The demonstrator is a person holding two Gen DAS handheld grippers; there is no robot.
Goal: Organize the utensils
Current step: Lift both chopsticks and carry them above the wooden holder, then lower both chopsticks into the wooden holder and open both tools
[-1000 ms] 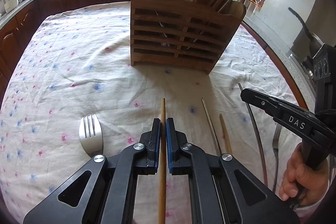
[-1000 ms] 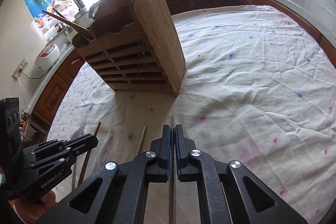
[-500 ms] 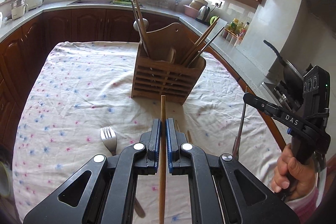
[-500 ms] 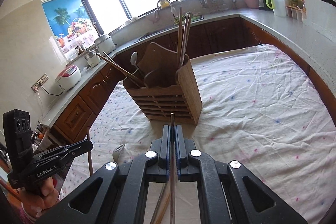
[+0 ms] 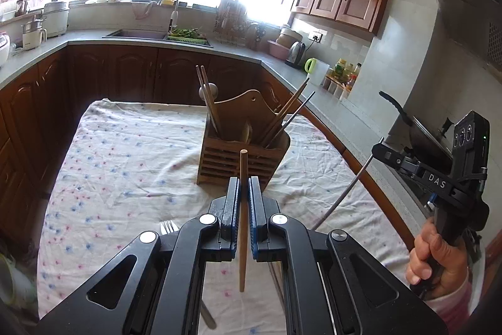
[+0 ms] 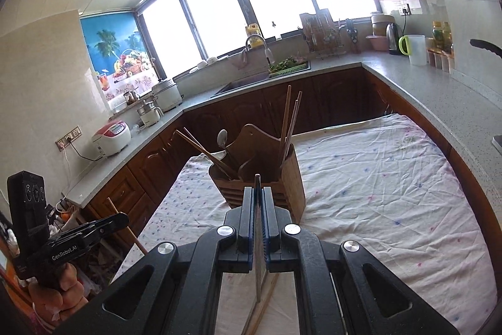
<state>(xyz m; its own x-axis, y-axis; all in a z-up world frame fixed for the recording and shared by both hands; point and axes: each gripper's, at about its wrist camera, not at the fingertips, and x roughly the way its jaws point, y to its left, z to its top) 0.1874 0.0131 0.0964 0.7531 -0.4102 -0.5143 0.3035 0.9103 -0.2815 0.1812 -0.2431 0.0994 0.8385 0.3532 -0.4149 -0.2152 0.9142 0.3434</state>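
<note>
Left wrist view, wooden chopstick (image 5: 242,209) pointing toward holder (image 5: 241,156)

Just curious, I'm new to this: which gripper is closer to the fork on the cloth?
Left. The left gripper hangs just right of the fork; the right gripper is much farther right.

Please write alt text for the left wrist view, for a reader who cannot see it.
The left gripper is shut on a wooden chopstick, above a table with a floral cloth. Beyond stands a wooden utensil holder; at right, the right gripper holds a metal chopstick.
</note>
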